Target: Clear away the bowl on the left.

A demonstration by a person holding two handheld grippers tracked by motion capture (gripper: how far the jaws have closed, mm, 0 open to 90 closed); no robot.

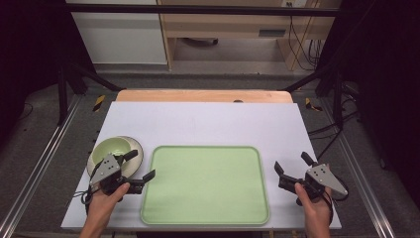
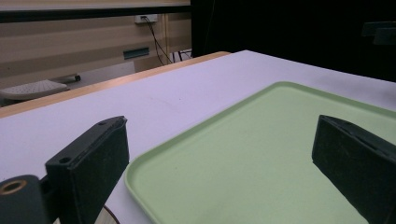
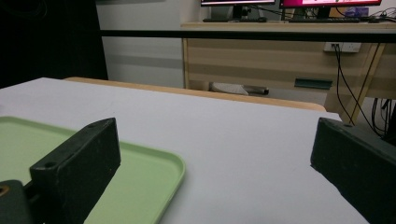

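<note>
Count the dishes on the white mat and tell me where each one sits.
2. A green bowl on a cream plate sits at the mat's left edge, partly covered by the left tongs; the green tray lies in the middle.

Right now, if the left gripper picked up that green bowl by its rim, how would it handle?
The green bowl looks rigid and smooth, likely ceramic or melamine, so the jaws may slip on its glossy rim. It sits on a pale plate, which could slide or stay behind when the bowl lifts. It looks empty, so probably light, though a tilted rim grip might let it swing.
</note>
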